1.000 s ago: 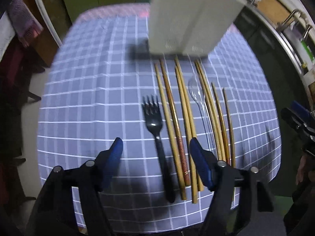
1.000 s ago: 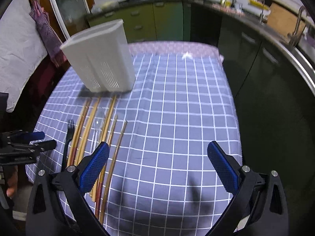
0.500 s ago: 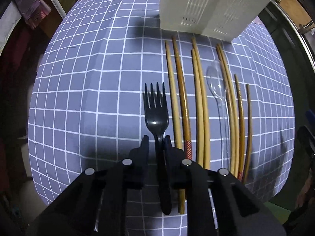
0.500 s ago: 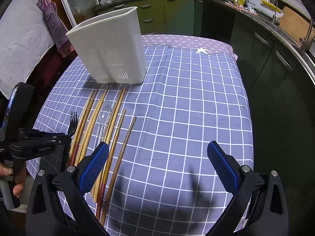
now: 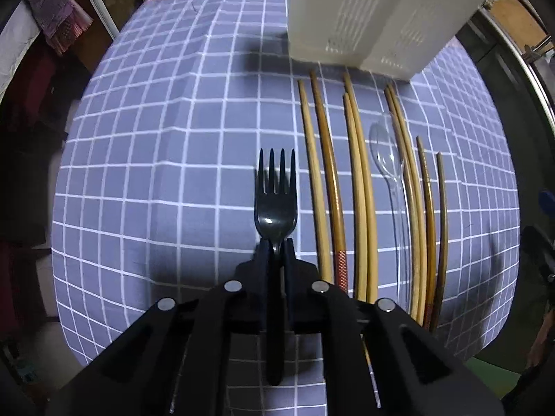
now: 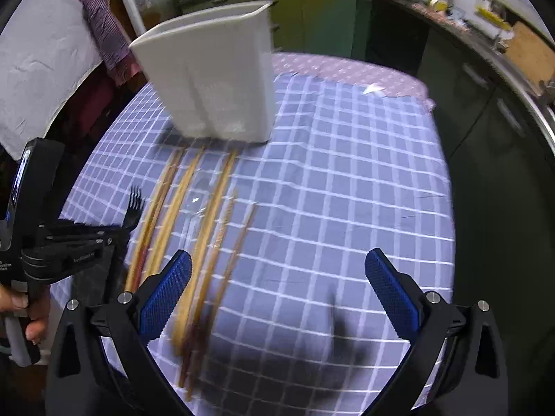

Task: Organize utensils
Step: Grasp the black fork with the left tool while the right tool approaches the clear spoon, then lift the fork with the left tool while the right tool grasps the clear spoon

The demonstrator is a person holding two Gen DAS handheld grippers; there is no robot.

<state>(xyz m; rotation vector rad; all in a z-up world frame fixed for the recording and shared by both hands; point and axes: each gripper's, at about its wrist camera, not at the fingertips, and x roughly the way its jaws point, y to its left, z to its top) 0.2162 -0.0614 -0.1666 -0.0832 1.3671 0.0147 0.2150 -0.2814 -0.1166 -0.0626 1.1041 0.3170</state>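
My left gripper (image 5: pixel 276 248) is shut on the neck of a black plastic fork (image 5: pixel 276 204), tines pointing away, held just above the checked cloth. The fork's tines also show in the right wrist view (image 6: pixel 134 204) beside the left gripper (image 6: pixel 118 230). Several wooden chopsticks (image 5: pixel 359 187) lie side by side right of the fork, with a clear plastic spoon (image 5: pixel 386 159) among them. A white utensil holder (image 5: pixel 378 17) stands beyond them, also in the right wrist view (image 6: pixel 215 79). My right gripper (image 6: pixel 277 287) is open and empty above the cloth, right of the chopsticks (image 6: pixel 208 228).
The table carries a blue-grey checked cloth (image 5: pixel 166 145) with its edge near at the front and left. Kitchen cabinets (image 6: pixel 322 24) and a counter with a sink (image 6: pixel 513 55) run behind and to the right. A cloth hangs at the left (image 6: pixel 104 27).
My left gripper closed on the fork and has lifted it slightly off the cloth. The right gripper moved closer to the chopsticks and holder, still open.
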